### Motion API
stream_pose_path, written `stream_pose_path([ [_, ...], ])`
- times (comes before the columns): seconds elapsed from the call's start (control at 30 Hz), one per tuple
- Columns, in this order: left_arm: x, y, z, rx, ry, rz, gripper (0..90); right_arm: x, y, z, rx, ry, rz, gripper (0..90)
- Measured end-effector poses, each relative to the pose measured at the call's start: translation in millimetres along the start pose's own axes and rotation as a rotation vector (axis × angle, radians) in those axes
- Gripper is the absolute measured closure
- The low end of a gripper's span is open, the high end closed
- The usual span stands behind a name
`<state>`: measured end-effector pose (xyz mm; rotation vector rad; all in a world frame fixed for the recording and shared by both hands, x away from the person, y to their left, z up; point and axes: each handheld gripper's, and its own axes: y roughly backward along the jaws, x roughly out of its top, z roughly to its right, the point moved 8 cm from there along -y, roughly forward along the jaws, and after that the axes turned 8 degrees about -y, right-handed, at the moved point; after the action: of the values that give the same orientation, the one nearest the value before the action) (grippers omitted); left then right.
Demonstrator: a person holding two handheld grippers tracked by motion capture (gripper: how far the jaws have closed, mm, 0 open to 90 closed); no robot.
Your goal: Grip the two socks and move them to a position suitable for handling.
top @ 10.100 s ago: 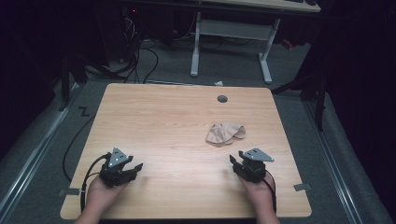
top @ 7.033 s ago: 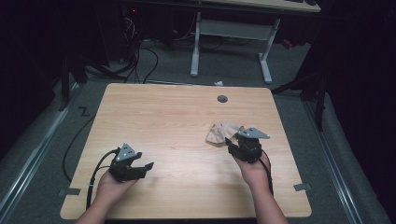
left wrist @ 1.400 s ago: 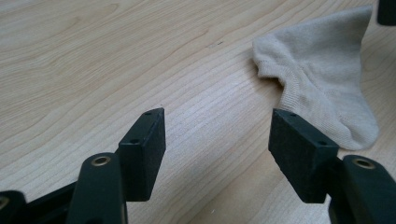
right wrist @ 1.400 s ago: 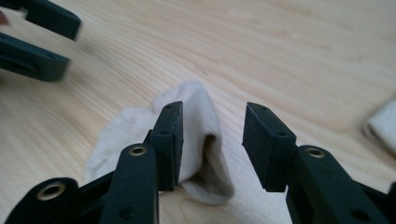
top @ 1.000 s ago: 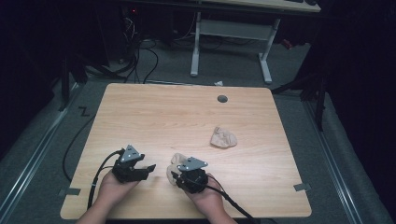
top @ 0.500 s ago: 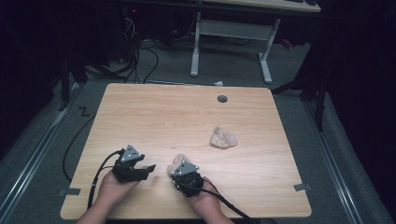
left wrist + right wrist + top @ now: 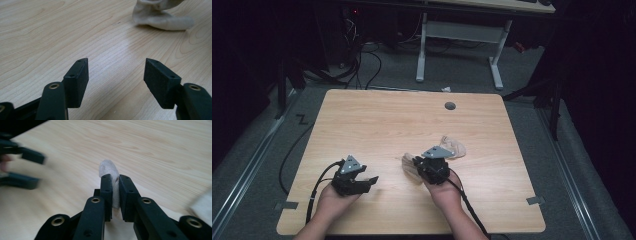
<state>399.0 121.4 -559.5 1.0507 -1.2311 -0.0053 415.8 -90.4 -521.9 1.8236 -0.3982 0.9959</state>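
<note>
A beige sock (image 7: 109,169) is pinched between the jaws of my right gripper (image 7: 113,178), which have just closed on it. In the high view this sock (image 7: 408,166) hangs at the left of the right gripper (image 7: 416,164), near the table's front middle. A second beige sock (image 7: 453,149) lies just behind that gripper and shows blurred at the edge of the right gripper view (image 7: 203,205). My left gripper (image 7: 371,182) rests at the front left, open, with bare wood between its jaws (image 7: 116,70). In the left gripper view a sock (image 7: 160,16) shows ahead to the right.
The wooden table (image 7: 377,125) has a round grommet hole (image 7: 450,106) near its far edge. Cables trail from both grippers over the front edge. A desk frame (image 7: 459,35) stands on the dark floor beyond.
The right gripper shut on the sock and has moved right and away from the front edge, lifting it. The left gripper has stayed where it was.
</note>
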Motion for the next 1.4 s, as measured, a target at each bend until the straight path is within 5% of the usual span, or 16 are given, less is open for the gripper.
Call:
stream_pose_path([
  [0.03, 0.2, 0.3, -0.1, 0.000, -0.001, 0.002, 37.1, -4.4, -6.0, 18.4, -0.026, -0.036, -0.018, 82.4],
  [0.17, 0.3, -0.1, -1.2, 0.000, 0.006, 0.005, 37.1, -19.3, -19.6, 42.3, -0.071, -0.074, -0.073, 82.4],
  [0.33, 0.7, -1.3, 0.6, -0.003, 0.007, 0.005, 37.4, -30.2, -28.8, 51.6, -0.088, -0.082, -0.118, 82.6],
  [0.5, 2.4, 1.0, 3.3, -0.012, 0.007, 0.012, 39.9, -42.6, -26.9, 41.3, -0.068, -0.069, -0.138, 82.6],
  [0.67, 13.1, 4.9, 18.2, -0.056, 0.014, 0.056, 59.8, -53.6, -20.5, 18.6, -0.018, -0.044, -0.142, 82.6],
  [0.8, 26.7, 3.6, 46.1, -0.120, -0.004, 0.108, 73.1, -58.7, -18.5, 5.0, 0.017, -0.027, -0.148, 82.6],
  [0.83, 31.7, -0.1, 61.7, -0.141, -0.030, 0.119, 78.4, -60.8, -19.1, -3.7, 0.039, -0.027, -0.151, 82.6],
  [0.97, 37.9, -7.1, 81.8, -0.162, -0.064, 0.122, 81.2, -62.9, -20.5, -13.4, 0.059, -0.011, -0.150, 82.6],
  [1.07, 37.4, -15.5, 92.7, -0.190, -0.085, 0.101, 79.9, -63.4, -22.1, -19.0, 0.077, -0.003, -0.150, 82.6],
  [1.23, 15.3, -38.8, 93.9, -0.186, -0.102, -0.061, 84.1, -63.4, -22.5, -17.6, 0.089, -0.017, -0.145, 82.6],
  [1.4, 10.0, -37.1, 87.9, -0.191, -0.108, -0.085, 85.8, -60.6, -18.2, -11.8, 0.069, -0.026, -0.122, 82.6],
])
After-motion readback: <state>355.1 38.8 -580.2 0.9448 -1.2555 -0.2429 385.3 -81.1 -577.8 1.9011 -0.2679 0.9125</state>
